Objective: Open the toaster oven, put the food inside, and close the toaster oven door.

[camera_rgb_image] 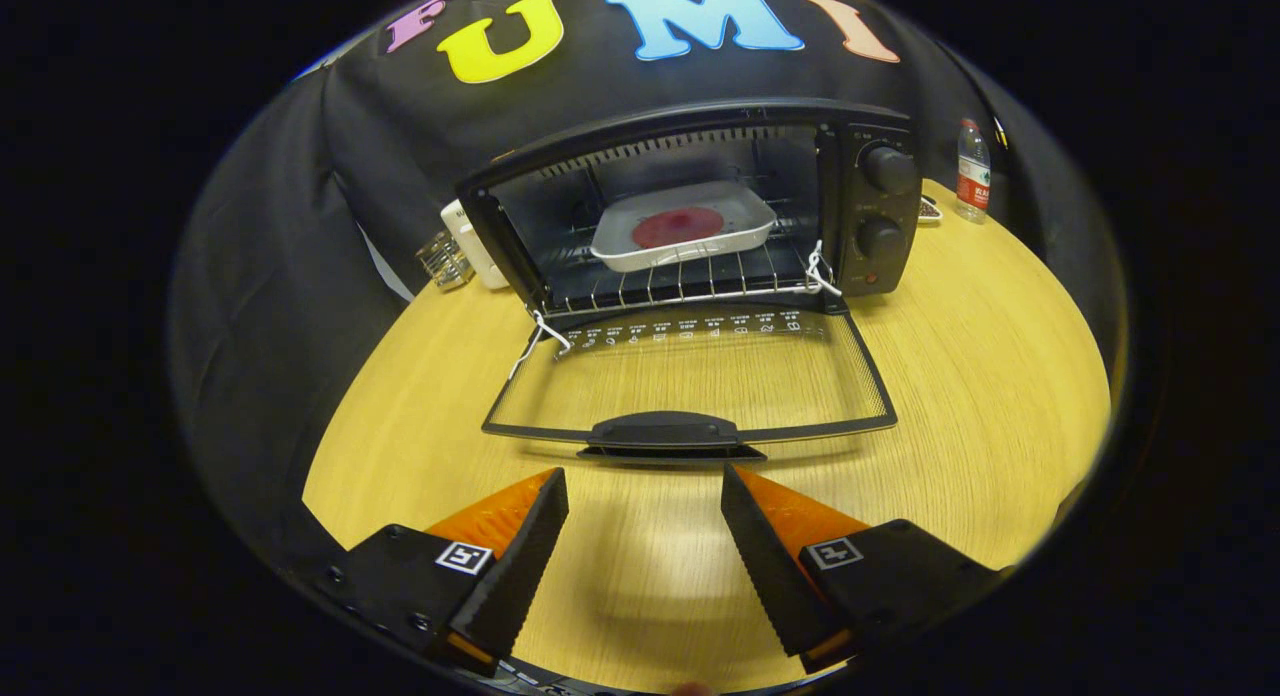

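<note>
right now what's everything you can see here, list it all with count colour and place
toaster oven: 1, black, back of the table, two knobs on its panel
oven door: 1, glass in black frame, folded down flat, handle just ahead of the claw
tray: 1, white, on the rack inside, holding red food
water bottle: 1, clear with red label, beside the oven's knob side
white box: 1, beside the oven's other side
table: 1, light wood
claw: 1, open, holding nothing
</note>
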A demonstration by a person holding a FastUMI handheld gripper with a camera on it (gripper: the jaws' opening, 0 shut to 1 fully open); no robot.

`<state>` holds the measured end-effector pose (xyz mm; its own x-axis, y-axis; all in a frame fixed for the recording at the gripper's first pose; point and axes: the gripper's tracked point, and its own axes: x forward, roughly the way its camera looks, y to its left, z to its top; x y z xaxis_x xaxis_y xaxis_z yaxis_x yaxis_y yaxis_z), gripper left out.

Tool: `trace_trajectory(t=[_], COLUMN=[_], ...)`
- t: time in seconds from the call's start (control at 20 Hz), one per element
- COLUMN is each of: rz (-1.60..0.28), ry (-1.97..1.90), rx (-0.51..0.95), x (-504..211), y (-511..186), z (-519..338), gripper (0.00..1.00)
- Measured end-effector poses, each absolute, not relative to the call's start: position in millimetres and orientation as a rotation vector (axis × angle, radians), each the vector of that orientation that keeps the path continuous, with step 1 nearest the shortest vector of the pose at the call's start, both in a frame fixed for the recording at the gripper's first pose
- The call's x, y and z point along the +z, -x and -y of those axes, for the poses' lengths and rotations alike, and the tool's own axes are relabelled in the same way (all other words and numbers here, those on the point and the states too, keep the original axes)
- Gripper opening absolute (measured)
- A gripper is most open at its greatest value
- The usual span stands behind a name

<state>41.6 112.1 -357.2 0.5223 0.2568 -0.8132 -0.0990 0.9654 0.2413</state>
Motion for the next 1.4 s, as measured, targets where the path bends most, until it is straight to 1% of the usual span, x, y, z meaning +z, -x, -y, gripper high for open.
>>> trace_trajectory(t=[0.55,0.85,1.2,1.4], rz=[-1.125,-1.168,-1.132,-1.071], ry=[-0.113,-0.077,-0.065,-0.091], rx=[0.149,0.096,0.094,0.117], x=[-384.9,-386.1,-372.0,-355.4], y=[-49.7,-51.9,-49.1,-49.2], z=[-111.3,-111.2,-112.5,-118.2], gripper=[0.98,0.96,0.97,0.97])
